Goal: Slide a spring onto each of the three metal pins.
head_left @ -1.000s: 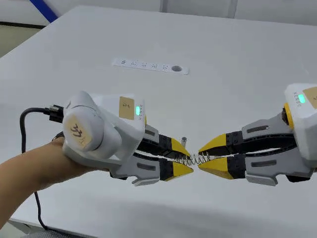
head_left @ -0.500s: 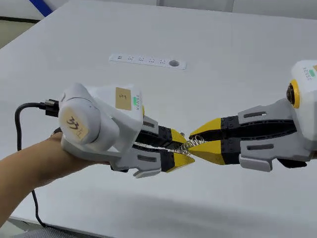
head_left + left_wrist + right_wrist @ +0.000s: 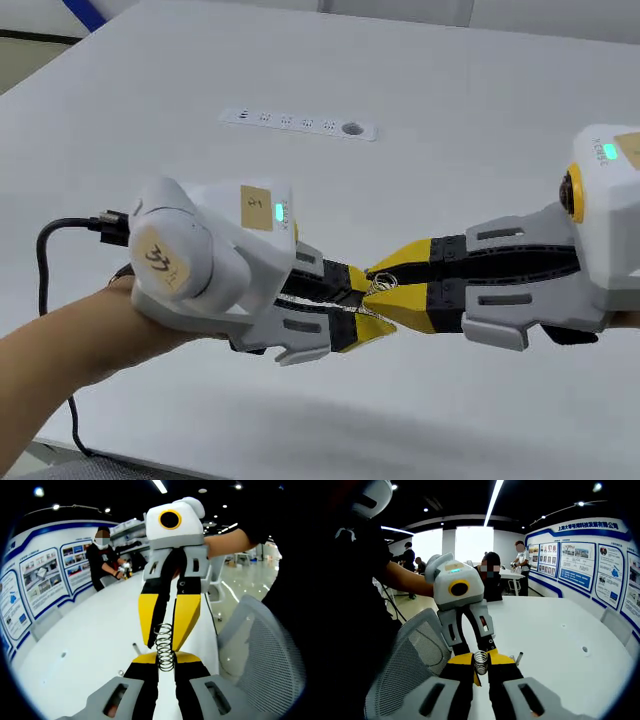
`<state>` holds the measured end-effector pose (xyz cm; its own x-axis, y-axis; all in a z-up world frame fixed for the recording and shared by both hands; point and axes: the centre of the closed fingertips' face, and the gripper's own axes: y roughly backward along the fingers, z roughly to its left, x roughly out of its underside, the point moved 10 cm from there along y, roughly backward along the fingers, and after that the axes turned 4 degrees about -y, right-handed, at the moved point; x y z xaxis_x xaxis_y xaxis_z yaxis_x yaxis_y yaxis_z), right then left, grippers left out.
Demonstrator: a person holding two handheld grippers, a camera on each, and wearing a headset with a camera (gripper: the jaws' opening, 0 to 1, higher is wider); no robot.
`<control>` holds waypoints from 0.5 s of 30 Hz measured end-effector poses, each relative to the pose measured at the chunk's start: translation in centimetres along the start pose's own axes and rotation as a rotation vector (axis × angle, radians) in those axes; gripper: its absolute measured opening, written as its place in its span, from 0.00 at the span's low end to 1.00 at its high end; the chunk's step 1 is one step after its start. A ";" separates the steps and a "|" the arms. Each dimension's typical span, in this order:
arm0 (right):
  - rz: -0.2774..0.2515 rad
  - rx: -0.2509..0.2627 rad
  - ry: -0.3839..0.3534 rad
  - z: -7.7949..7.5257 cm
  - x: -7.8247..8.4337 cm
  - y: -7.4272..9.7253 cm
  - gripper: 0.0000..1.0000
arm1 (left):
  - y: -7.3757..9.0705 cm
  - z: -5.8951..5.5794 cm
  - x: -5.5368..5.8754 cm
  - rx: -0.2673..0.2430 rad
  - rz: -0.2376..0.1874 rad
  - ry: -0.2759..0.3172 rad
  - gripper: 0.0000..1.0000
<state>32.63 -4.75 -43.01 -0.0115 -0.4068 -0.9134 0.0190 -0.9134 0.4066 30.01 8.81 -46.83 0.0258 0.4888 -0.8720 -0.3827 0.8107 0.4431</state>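
Spring (image 3: pixel 164 647) caught in mid-air between 2 pairs of yellow tips, above the near part of the table.

Around it, a big dim hall with a dark ceiling, long strip lights (image 3: pixel 492 502) and small spots. Blue-trimmed display boards (image 3: pixel 580 562) along the wall. Several people (image 3: pixel 522 564) standing by the table's far end.

Broad white table (image 3: pixel 480 110), smooth and matt. Grey mesh chair back (image 3: pixel 412 662) just beside its edge.

Left gripper (image 3: pixel 165 661), white-bodied with black arms, carried at the end of a forearm (image 3: pixel 70 350). Black cable (image 3: pixel 48 250) looping from its rear down past the near table edge. Jaws drawn in to a thin slit, with the spring's near end nipped at the tips.

Right gripper (image 3: pixel 480 667) pointed straight at it, tip to tip. Jaws likewise almost together, closed on the other end of the coil, seen end-on as a ring in the right gripper view. Green lamp (image 3: pixel 279 212) lit on each body.

White power strip (image 3: pixel 297 125) lying flat further back on the table, well apart from both tools.

Short metal pin (image 3: pixel 519 658) standing upright on the tabletop near the meeting tips, apart from the spring.

Cannot tell whether anything runs inside the coil.
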 end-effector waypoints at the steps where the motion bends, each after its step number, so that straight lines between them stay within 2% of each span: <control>1: 0.001 -0.002 -0.002 0.0 0.0 0.0 0.10 | 0.1 0.0 0.0 0.005 -0.002 0.018 0.11; 3: -0.012 -0.009 -0.012 0.1 -0.2 0.0 0.10 | 0.3 0.0 -0.1 0.014 -0.028 0.099 0.11; 6: -0.012 0.008 -0.013 -0.1 -0.1 0.1 0.10 | 0.6 0.3 0.0 -0.013 -0.050 0.101 0.12; 8: -0.015 0.010 -0.013 -0.1 0.0 0.1 0.10 | 0.6 0.4 0.0 -0.008 -0.054 0.112 0.13; 12: -0.027 0.022 -0.023 -0.2 -0.1 0.1 0.10 | 0.5 0.5 0.7 -0.015 -0.010 0.111 0.22; 14: -0.028 0.026 -0.025 -0.3 -0.1 0.2 0.10 | 0.6 0.5 1.0 -0.024 -0.008 0.124 0.28; 15: -0.028 0.029 -0.024 -0.4 -0.2 0.2 0.10 | 0.7 0.5 1.0 -0.025 -0.021 0.140 0.31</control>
<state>32.99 -4.89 -42.78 -0.0354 -0.3814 -0.9238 -0.0105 -0.9241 0.3819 30.28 10.01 -47.29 -0.0948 0.4205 -0.9023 -0.4067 0.8110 0.4206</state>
